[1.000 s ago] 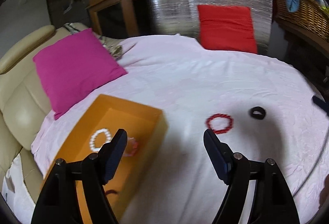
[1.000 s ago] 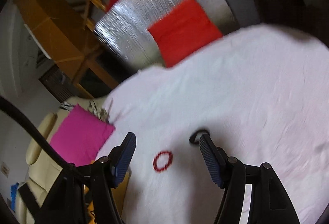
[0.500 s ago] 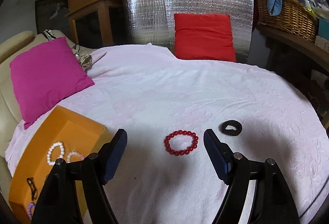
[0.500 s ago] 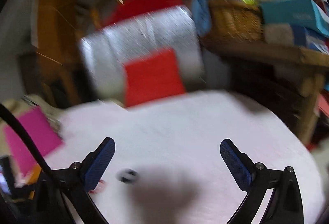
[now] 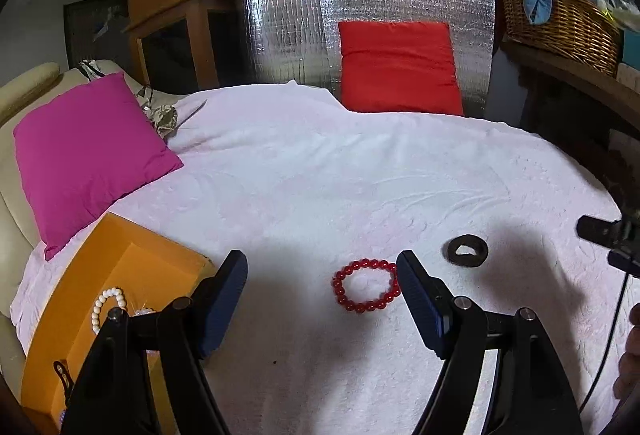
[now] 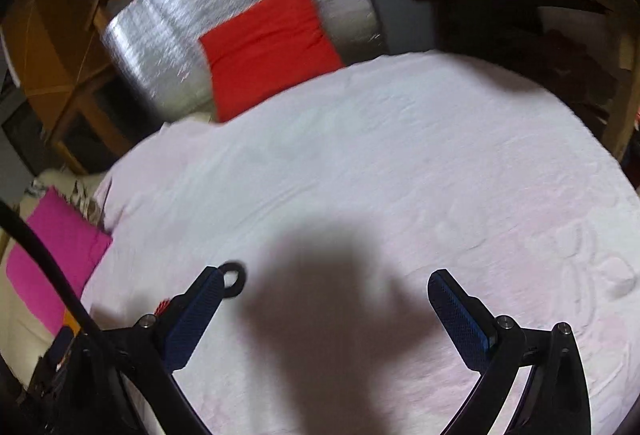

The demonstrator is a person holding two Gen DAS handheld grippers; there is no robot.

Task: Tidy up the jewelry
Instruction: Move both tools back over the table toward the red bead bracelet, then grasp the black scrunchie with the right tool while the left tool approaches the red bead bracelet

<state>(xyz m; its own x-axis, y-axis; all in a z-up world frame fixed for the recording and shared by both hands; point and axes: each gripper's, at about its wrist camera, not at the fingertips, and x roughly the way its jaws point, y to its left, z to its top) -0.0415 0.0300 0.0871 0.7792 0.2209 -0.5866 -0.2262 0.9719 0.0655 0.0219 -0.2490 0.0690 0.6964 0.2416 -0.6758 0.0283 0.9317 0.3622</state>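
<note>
A red bead bracelet [image 5: 366,290] lies on the white cloth, just inside the right finger of my open, empty left gripper [image 5: 320,275]. A black hair tie [image 5: 467,250] lies to its right; in the right wrist view it [image 6: 233,280] sits at the left fingertip of my open, empty right gripper [image 6: 328,285]. An orange box [image 5: 116,299] at the left holds a white bead bracelet [image 5: 106,307] and other small pieces. Part of the right gripper shows at the right edge of the left wrist view [image 5: 612,235].
A pink cushion [image 5: 88,155] lies at the left on a beige sofa. A red cushion [image 5: 400,67] leans on a silver foil panel [image 5: 360,15] at the back. A wicker basket [image 5: 560,19] sits on a wooden shelf at the right.
My left gripper has swung right from over the orange box to the red bracelet. My right gripper has opened wider and shifted right; the black tie is now at its left finger.
</note>
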